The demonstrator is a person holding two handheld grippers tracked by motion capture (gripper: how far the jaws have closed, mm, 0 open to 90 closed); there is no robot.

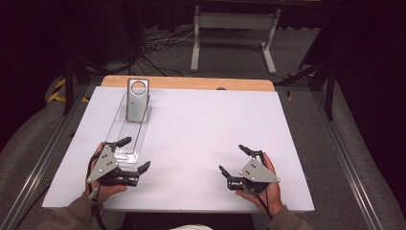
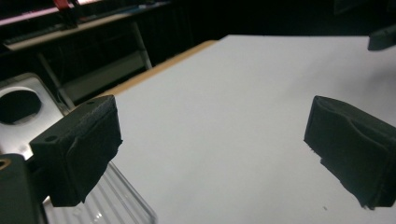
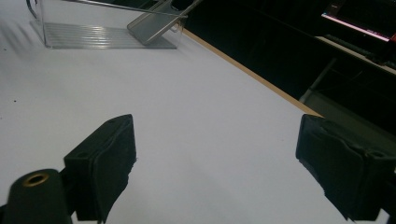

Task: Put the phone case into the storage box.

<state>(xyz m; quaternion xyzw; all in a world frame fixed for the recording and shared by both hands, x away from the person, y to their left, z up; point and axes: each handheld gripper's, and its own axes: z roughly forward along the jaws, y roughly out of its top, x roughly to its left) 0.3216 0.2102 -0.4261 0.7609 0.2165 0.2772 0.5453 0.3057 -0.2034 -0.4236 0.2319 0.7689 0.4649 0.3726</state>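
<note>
A clear plastic tray (image 1: 125,139) lies on the white table (image 1: 191,139) at the left. A silver metal plate (image 1: 137,100) with a round hole near its top leans upright at the tray's far end. My left gripper (image 1: 134,154) is open at the tray's near end, one jaw over the tray corner, nothing between the jaws. In the left gripper view the tray's ribbed edge (image 2: 116,203) and the plate (image 2: 21,100) show at the left. My right gripper (image 1: 232,159) is open over bare table at the right front, holding nothing. The right gripper view shows the tray (image 3: 102,35) far off.
A wooden strip (image 1: 191,83) runs along the table's far edge. Beyond it stand a white table frame (image 1: 234,28) and cables on grey carpet. Metal rails (image 1: 344,163) flank the table on both sides.
</note>
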